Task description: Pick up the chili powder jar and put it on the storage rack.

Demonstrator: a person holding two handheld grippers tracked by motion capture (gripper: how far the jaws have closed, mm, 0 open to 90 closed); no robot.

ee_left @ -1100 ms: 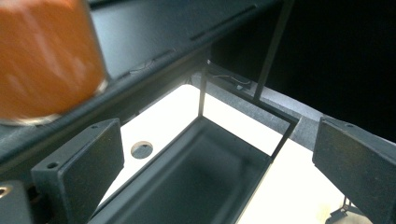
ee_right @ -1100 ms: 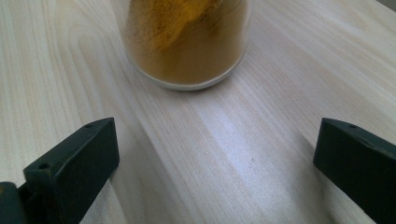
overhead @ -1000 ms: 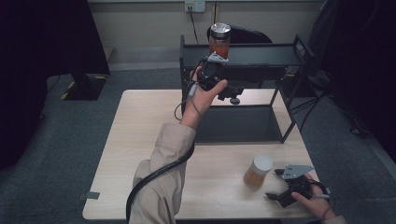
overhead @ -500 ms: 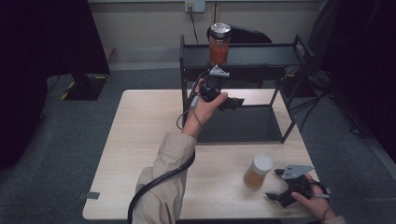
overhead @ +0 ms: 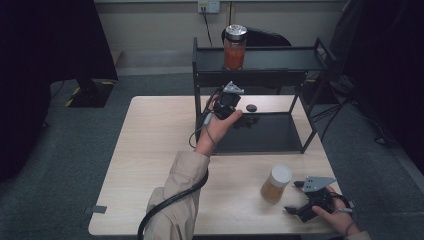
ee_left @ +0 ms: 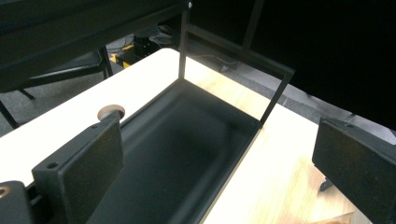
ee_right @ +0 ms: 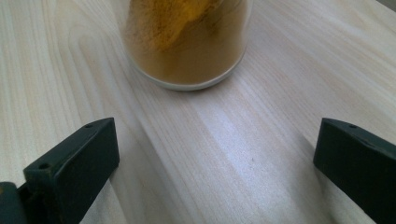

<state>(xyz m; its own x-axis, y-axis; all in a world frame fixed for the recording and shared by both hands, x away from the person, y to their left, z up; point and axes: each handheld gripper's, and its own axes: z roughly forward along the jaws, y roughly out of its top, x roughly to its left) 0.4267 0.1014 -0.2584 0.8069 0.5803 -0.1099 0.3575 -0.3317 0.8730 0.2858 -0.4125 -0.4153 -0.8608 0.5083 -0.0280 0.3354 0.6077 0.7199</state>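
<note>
A jar of red contents (overhead: 234, 47) with a silver lid stands on the top shelf of a black two-tier rack (overhead: 260, 62). My left gripper (overhead: 246, 121) is held open over the near left part of the rack's lower tray (ee_left: 187, 140), with nothing between its jaws (ee_left: 217, 140). A jar of yellow-brown powder (overhead: 276, 184) with a white lid stands on the table at the front right. My right gripper (overhead: 291, 196) lies just right of it, open and pointing at it. In the right gripper view the powder jar (ee_right: 187, 42) stands a short way beyond the gripper (ee_right: 217, 140).
A small round dark cap (overhead: 251, 107) lies on the table behind the lower tray, also seen as a brownish disc (ee_left: 110, 112). The rack's thin posts (ee_left: 183, 44) frame the tray. Bare wooden table (overhead: 155, 150) stretches to the left. A dark chair (overhead: 265, 37) stands behind the rack.
My left gripper has come down from beside the red jar on the top shelf to the lower tray's level, empty. The right gripper and powder jar have stayed put.
</note>
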